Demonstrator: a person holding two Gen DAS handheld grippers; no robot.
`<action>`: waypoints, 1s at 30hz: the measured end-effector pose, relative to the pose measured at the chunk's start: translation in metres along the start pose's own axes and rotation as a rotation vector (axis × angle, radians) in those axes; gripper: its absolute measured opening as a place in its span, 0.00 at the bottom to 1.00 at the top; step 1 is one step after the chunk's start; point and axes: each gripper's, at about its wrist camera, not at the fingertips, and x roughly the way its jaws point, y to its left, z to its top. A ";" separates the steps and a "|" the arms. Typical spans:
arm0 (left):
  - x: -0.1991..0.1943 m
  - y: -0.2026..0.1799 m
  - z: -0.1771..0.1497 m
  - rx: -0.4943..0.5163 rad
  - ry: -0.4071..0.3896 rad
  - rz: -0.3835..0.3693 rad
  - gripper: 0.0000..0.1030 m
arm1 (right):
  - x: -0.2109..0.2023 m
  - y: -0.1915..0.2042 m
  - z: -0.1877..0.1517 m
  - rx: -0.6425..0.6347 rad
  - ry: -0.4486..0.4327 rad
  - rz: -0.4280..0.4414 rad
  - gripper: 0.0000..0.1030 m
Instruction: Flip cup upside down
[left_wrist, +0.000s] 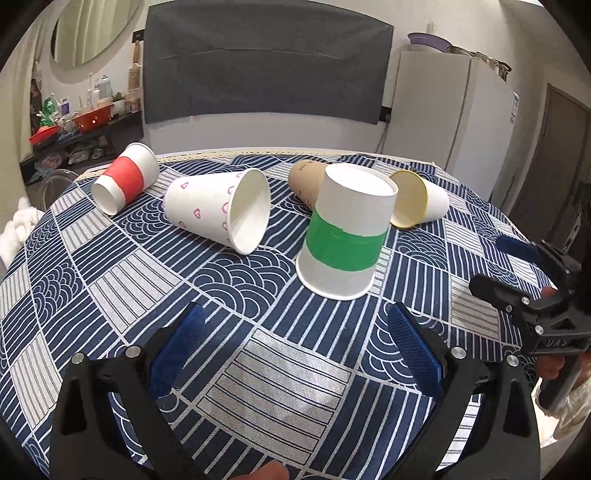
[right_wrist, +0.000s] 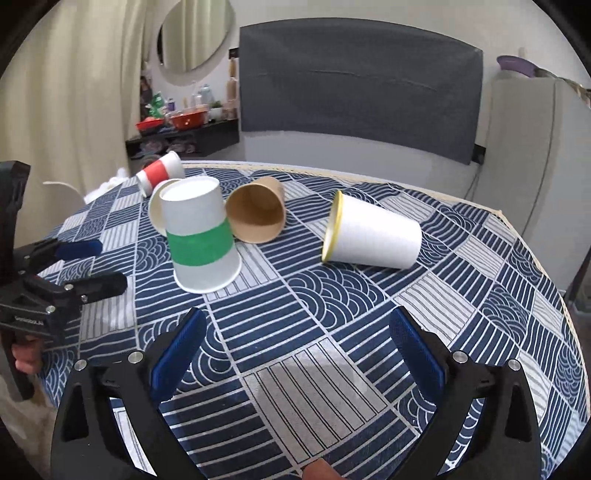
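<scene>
On the surface (left_wrist: 258, 350), covered by a blue-and-white patterned cloth, lie from left to right a red-banded cup (left_wrist: 123, 178) on its side, a heart-printed cup (left_wrist: 218, 210) on its side, the green-banded cup (left_wrist: 347, 236) standing mouth-down, a brown cup (left_wrist: 304, 181) on its side behind it, and a yellow-rimmed cup (left_wrist: 419, 201) on its side. The left tool (left_wrist: 295, 347) is released, its blue pads spread and empty, with the green-banded cup just ahead of it and apart from both pads. The right tool (right_wrist: 295, 347) is likewise spread and empty, the green-banded cup lying ahead and to its left, near the left tool's fingertips (right_wrist: 107, 286).
</scene>
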 end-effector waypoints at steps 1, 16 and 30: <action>0.001 -0.001 -0.001 0.001 -0.002 0.009 0.94 | 0.002 -0.001 -0.001 0.010 0.002 -0.003 0.92; 0.004 -0.009 -0.009 0.038 -0.010 0.079 0.94 | 0.014 -0.001 -0.013 0.080 0.029 -0.015 0.92; 0.008 -0.010 -0.010 0.054 0.023 0.078 0.94 | 0.015 0.011 -0.015 0.017 0.036 -0.052 0.92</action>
